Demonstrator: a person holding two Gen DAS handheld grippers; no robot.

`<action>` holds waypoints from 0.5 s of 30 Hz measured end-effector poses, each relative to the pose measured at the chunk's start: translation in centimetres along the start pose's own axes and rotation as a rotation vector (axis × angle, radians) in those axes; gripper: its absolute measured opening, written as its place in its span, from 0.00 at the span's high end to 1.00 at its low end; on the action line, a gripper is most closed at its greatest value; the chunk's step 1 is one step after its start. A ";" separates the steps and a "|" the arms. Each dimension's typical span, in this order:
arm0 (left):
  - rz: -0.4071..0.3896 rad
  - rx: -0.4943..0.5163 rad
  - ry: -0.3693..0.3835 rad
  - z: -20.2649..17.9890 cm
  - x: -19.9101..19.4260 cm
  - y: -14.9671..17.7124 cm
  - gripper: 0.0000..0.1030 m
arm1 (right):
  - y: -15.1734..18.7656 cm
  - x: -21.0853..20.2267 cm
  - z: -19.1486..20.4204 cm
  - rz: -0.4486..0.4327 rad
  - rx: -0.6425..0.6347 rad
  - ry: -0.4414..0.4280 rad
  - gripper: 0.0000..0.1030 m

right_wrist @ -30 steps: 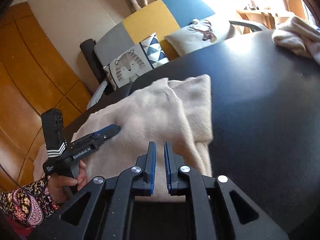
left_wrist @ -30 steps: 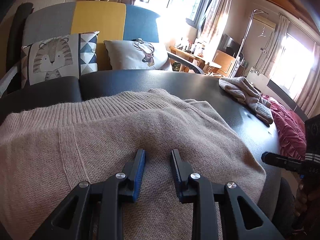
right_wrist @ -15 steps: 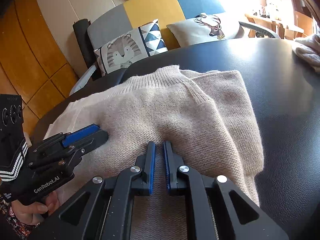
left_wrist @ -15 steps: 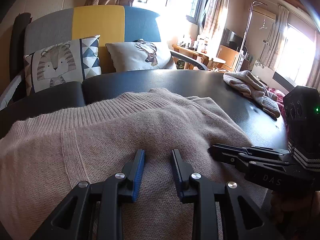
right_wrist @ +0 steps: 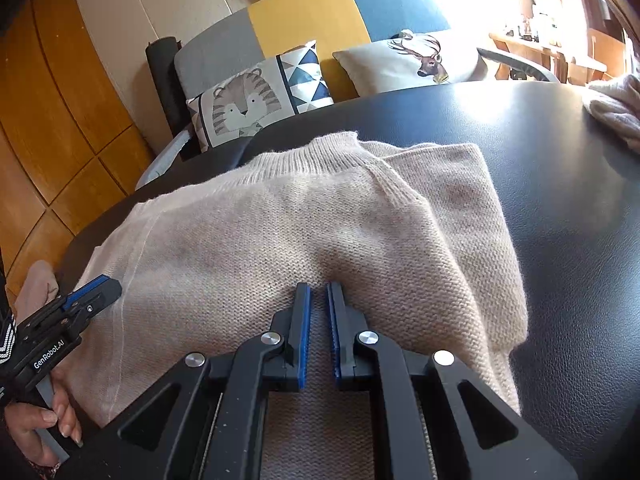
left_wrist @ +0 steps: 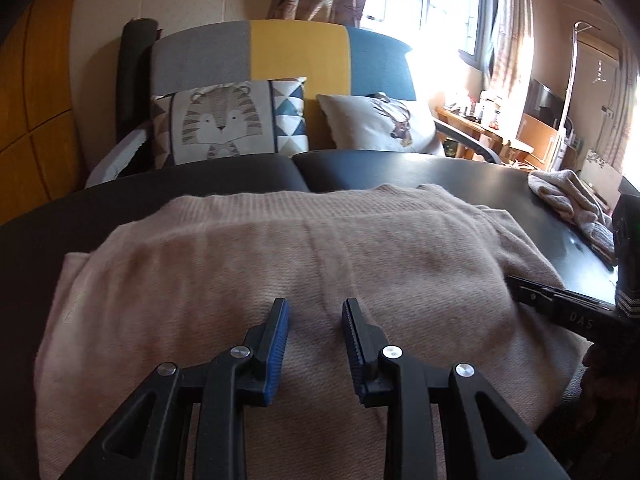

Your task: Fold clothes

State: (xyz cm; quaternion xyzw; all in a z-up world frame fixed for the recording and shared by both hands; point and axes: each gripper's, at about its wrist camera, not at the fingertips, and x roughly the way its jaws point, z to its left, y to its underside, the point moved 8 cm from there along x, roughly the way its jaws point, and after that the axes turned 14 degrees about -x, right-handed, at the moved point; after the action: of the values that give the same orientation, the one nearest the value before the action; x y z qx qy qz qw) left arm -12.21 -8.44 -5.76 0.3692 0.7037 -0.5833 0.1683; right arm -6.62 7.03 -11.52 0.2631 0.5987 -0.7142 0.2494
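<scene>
A beige knit sweater (left_wrist: 320, 248) lies folded on the black leather table (left_wrist: 400, 168), its ribbed collar toward the sofa. My left gripper (left_wrist: 316, 304) hovers over the sweater's near left part, open, with nothing between its pads. In the right wrist view the same gripper (right_wrist: 104, 288) shows at the sweater's (right_wrist: 280, 232) left edge, held by a hand (right_wrist: 36, 424). My right gripper (right_wrist: 319, 286) is shut, its tips down on the sweater's middle, where the knit dimples. Its black tip (left_wrist: 516, 284) also shows at the right of the left wrist view.
A second pale garment (left_wrist: 572, 200) lies crumpled at the table's far right (right_wrist: 612, 108). Behind the table stands a grey, yellow and blue sofa (left_wrist: 300, 52) with a tiger cushion (left_wrist: 228, 120) and a deer cushion (right_wrist: 420, 60). Bare black tabletop (right_wrist: 560, 200) stretches right of the sweater.
My left gripper has slid left over the sweater, bringing its left edge into view. My right gripper came down onto the sweater's middle, then held still.
</scene>
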 end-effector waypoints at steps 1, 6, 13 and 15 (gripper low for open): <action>0.007 -0.021 0.000 0.6 0.0 0.1 0.73 | 0.0 0.0 0.0 0.000 0.000 0.000 0.92; 0.019 -0.072 0.006 2.2 -0.3 0.3 0.73 | -0.1 0.0 0.1 0.000 0.000 0.000 0.92; 0.043 -0.127 0.040 5.9 -2.8 1.7 0.73 | -0.2 0.0 0.2 -0.002 0.003 0.000 0.92; 0.049 -0.153 0.017 8.2 -3.8 2.4 0.73 | -0.2 0.0 0.3 -0.001 -0.001 0.006 0.92</action>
State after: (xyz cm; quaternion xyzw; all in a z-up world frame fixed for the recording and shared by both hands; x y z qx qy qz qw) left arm -9.51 -17.31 -7.07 0.3770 0.7385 -0.5203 0.2043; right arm -6.82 6.75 -11.34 0.2648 0.5998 -0.7133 0.2475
